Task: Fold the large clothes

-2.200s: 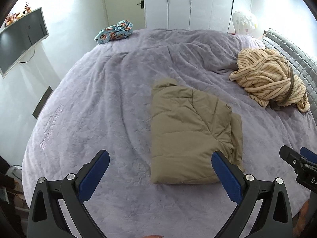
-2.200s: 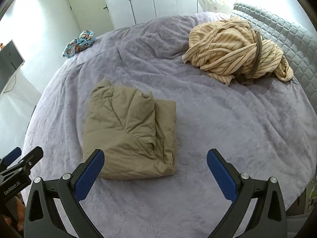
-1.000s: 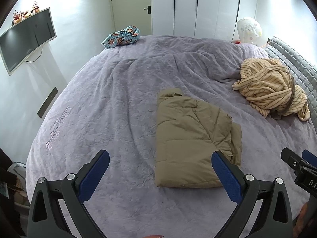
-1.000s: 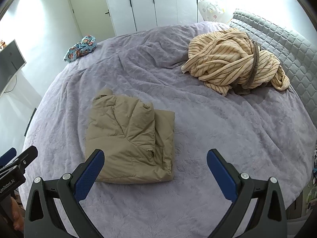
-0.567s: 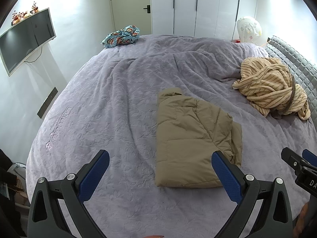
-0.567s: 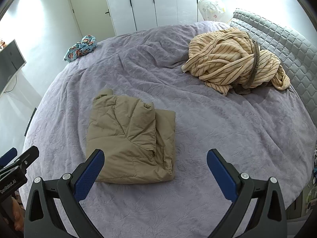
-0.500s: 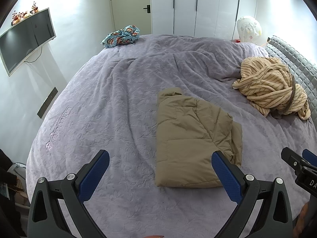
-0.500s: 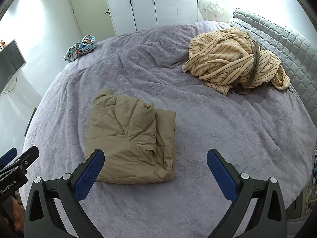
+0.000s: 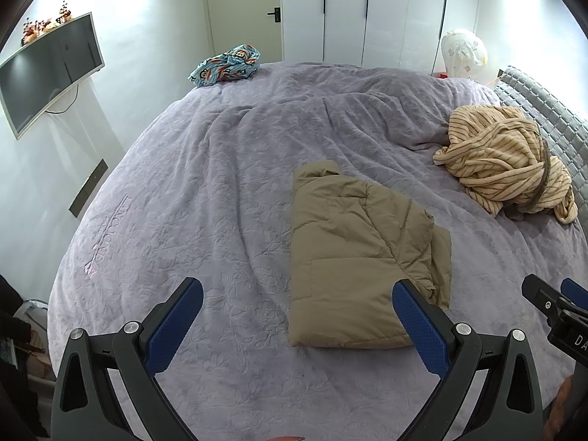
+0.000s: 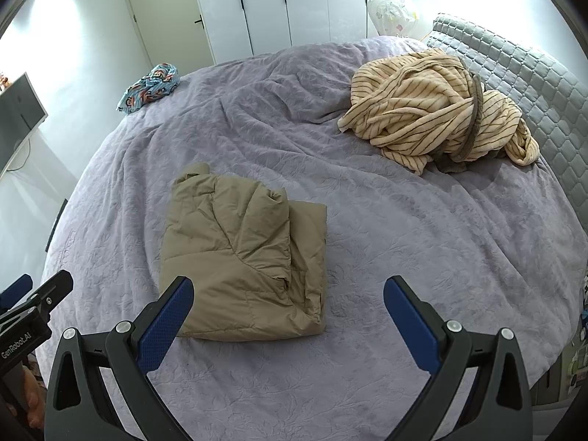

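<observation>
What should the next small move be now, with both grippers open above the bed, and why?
Probably carry the right gripper toward the striped garment near the headboard. The tan jacket already lies folded in a compact rectangle, and both the right gripper and the left gripper are open and hold nothing. The striped garment sits in a crumpled heap, so it seems the next large piece to fold.

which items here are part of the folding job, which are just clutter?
Job:
tan puffer jacket, already folded
striped robe, still bunched up
left gripper, right gripper, both open

Clutter:
patterned cloth
TV
balloon
</observation>
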Action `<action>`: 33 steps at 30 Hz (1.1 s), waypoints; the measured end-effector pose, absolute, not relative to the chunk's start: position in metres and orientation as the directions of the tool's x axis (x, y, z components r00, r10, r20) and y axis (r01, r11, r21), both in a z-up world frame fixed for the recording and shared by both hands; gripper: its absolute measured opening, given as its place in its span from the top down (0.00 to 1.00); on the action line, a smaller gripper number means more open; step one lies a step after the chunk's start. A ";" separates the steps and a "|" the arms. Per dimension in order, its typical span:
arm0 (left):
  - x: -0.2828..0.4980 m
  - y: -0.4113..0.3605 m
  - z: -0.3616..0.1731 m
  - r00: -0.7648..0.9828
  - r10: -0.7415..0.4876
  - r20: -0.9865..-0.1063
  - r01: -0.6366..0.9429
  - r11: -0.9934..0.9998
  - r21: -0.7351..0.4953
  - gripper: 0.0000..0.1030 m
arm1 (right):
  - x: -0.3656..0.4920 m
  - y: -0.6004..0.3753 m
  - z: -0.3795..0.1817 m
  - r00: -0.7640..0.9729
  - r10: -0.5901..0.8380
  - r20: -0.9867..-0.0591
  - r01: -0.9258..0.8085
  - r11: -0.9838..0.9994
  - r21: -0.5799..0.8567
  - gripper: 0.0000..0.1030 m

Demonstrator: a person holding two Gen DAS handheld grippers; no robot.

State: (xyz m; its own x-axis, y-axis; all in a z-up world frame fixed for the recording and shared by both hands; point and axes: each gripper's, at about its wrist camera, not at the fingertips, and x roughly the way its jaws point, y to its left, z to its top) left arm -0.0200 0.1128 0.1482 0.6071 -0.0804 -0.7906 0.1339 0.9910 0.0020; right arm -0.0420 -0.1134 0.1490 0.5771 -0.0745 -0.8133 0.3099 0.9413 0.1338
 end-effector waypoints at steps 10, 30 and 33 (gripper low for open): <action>-0.018 0.112 0.148 0.604 -0.079 -0.793 0.133 0.991 0.002 0.00 | -0.041 -0.113 0.146 0.572 -0.069 -0.817 0.307 0.942 0.135 0.00; -0.017 0.116 0.147 0.600 -0.080 -0.796 0.137 0.991 0.004 0.00 | -0.041 -0.114 0.144 0.569 -0.065 -0.820 0.308 0.941 0.139 0.00; -0.015 0.115 0.147 0.601 -0.080 -0.795 0.139 0.990 0.006 0.00 | -0.040 -0.114 0.144 0.568 -0.065 -0.821 0.309 0.941 0.139 0.00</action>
State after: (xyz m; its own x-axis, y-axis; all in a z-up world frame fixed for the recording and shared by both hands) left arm -0.0154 0.1149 0.1472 0.6007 -0.0797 -0.7955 0.1393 0.9902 0.0060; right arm -0.0404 -0.1145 0.1437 0.5677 -0.0653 -0.8207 0.3093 0.9408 0.1390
